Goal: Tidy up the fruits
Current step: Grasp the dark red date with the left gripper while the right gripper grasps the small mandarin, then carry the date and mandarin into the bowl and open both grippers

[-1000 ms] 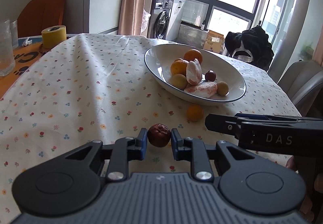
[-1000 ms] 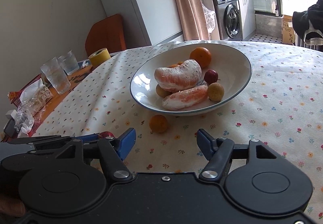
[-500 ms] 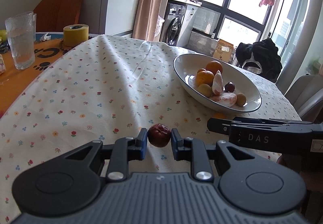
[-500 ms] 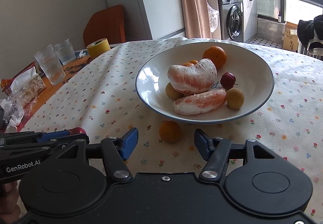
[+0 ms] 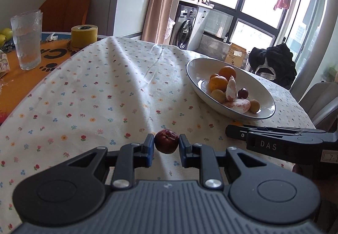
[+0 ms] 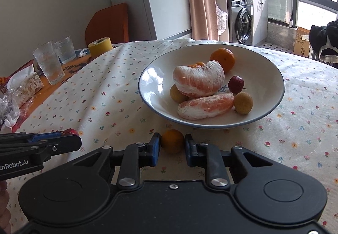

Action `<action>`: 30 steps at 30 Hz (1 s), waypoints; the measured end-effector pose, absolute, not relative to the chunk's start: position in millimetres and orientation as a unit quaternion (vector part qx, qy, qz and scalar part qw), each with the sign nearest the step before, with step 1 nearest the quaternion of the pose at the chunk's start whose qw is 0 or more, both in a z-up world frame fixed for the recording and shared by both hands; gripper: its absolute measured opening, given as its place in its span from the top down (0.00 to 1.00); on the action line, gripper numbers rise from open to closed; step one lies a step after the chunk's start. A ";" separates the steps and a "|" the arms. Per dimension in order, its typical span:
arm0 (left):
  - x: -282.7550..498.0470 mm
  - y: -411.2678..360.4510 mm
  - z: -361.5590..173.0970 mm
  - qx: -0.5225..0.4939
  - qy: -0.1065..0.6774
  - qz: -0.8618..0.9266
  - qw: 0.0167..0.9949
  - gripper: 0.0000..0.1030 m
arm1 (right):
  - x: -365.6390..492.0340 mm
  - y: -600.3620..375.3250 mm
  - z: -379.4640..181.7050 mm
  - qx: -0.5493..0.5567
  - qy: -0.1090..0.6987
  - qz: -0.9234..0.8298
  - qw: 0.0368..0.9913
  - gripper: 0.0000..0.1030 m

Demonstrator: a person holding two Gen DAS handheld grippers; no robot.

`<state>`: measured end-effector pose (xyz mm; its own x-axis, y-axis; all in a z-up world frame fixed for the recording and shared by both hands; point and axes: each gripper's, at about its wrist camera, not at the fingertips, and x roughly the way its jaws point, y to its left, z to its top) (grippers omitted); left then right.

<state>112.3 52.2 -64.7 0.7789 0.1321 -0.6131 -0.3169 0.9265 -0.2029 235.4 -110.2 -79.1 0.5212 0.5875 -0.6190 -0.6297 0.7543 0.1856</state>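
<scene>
Left gripper (image 5: 166,144): both pads are pressed on a wrinkled dark red fruit (image 5: 166,141), held at its widest part just above the cloth (image 5: 109,94). It looks light, with loose, slightly soft skin; I judge a gentle squeeze across the middle is enough, and harder pressure would bruise it.

Right gripper (image 6: 172,144): the pads sit close on either side of a small orange (image 6: 172,141) resting on the cloth at the near edge of the bowl (image 6: 152,77). Whether they already bear on it I cannot tell. The orange appears round, firm and smooth-skinned, so it could roll or slip; the equator is the place to take it.

Count in the bowl, from the right wrist view: two peeled pomelo segments (image 6: 198,80), soft and easily torn; two yellow fruits (image 6: 243,103); one red fruit (image 6: 236,83); one full orange at the far side and another mostly hidden behind the upper segment.

Far left on the table: two glasses (image 6: 50,65) and one yellow tape roll (image 6: 100,45).
</scene>
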 end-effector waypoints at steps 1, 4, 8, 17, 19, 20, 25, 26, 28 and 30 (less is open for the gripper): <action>113.0 50.4 -63.9 -0.149 0.309 0.119 0.932 0.78 | 234.5 -111.9 -78.0 -0.031 0.342 0.350 0.872 0.78; 114.4 45.1 -61.3 -0.145 0.307 0.114 0.934 0.78 | 231.6 -118.7 -72.3 -0.027 0.337 0.352 0.873 0.78; 115.8 37.5 -56.7 -0.142 0.303 0.109 0.936 0.78 | 228.9 -127.5 -66.0 -0.021 0.334 0.356 0.872 0.78; 121.8 23.5 -44.7 -0.131 0.295 0.099 0.941 0.78 | 228.5 -148.8 -48.3 -0.006 0.311 0.349 0.884 0.78; 123.9 19.4 -41.6 -0.127 0.292 0.096 0.943 0.78 | 231.1 -154.7 -45.6 -0.002 0.307 0.346 0.887 0.78; 124.8 18.0 -40.4 -0.126 0.291 0.095 0.944 0.78 | 232.3 -156.6 -44.6 -0.001 0.306 0.344 0.888 0.78; 133.1 9.9 -33.9 -0.118 0.287 0.089 0.947 0.78 | 239.7 -166.4 -42.4 0.003 0.302 0.335 0.893 0.78; 134.5 8.7 -33.3 -0.117 0.287 0.088 0.947 0.78 | 241.3 -168.3 -42.1 0.003 0.301 0.332 0.894 0.78; 139.0 5.8 -31.7 -0.114 0.287 0.085 0.947 0.78 | 244.4 -171.7 -40.7 0.006 0.300 0.329 0.895 0.78; 143.3 3.5 -30.7 -0.110 0.287 0.083 0.948 0.78 | 247.9 -174.1 -39.1 0.007 0.298 0.325 0.897 0.78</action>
